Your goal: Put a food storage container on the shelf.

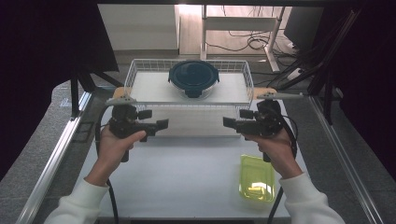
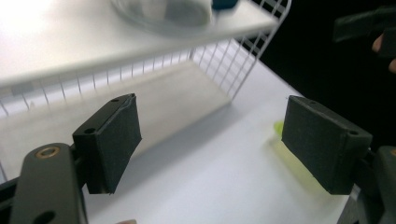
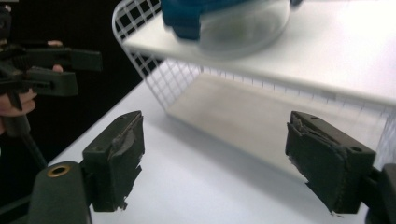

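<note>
White tabletop [image 1: 187,172] fills the middle of the high view, framed by metal rails, with grey floor at both sides and cables on the floor beyond; at the left, the person's left hand [image 1: 114,142] holds the left gripper [image 1: 156,120] above the table, pointing inward to the right; its jaws stand wide apart with nothing between them, as the left gripper view confirms, where bare table shows between the two black pads [image 2: 112,140]; a white wire shelf [image 1: 189,86] sits at the far middle of the table, just beyond both grippers, and a round glass container with a dark blue lid [image 1: 194,77] rests on its upper level, near the centre, untouched by either gripper; to the right, the right hand [image 1: 275,144] holds the right gripper [image 1: 236,119], pointing inward to the left, facing the other one; its jaws are likewise spread, empty, with the table and the shelf's lower level seen between its worn pads [image 3: 119,158]; a yellow-green translucent tray [image 1: 257,178] lies on the table near the front right, beside the right forearm in its white sleeve [image 1: 308,200].
</note>
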`<state>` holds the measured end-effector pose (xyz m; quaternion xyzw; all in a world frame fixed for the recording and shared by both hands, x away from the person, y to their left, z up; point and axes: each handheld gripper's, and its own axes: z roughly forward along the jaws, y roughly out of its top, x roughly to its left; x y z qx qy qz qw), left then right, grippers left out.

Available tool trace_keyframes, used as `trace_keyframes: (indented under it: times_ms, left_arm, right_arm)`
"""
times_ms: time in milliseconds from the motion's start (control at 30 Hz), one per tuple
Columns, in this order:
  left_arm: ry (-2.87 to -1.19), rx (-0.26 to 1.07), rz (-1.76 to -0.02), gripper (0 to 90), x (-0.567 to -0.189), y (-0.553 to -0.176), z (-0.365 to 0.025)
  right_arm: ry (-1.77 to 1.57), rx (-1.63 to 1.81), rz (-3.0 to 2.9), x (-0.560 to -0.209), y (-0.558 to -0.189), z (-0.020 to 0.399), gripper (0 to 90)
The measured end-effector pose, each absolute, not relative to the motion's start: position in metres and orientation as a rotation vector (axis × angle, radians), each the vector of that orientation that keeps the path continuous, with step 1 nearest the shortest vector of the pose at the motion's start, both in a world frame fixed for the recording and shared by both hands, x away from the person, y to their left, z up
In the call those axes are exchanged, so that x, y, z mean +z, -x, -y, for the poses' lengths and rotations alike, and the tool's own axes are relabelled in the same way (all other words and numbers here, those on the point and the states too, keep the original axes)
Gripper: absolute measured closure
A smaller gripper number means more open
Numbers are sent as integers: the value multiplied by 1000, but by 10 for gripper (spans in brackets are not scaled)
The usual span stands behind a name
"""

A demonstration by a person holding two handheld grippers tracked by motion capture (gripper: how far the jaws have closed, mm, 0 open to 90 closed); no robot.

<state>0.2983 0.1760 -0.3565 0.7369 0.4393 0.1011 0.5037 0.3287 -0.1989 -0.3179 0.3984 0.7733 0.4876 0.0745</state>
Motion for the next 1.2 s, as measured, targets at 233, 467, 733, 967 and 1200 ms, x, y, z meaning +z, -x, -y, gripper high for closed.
trace_keyframes:
  times_ms: [233, 467, 733, 967, 1200]
  left_arm:
    - [-1800, 238, -1069, 191, -384, -272, -178]
    - [-1820, 234, -1112, 190, -413, -252, -184]
    - [-1875, 253, -1126, 198, -438, -234, -183]
    - [-1874, 209, -1161, 205, -457, -230, -184]
    - [-1894, 230, -1190, 213, -465, -230, -182]
  right_arm:
    - [-1170, 1431, -2349, -345, -305, 212, 241]
    - [-1134, 1365, -2363, -375, -284, 224, 284]
    - [-1176, 1269, -2380, -407, -274, 241, 311]
    - [-1186, 1238, -2414, -420, -264, 245, 348]
    - [-1188, 1222, -2428, -425, -262, 243, 355]
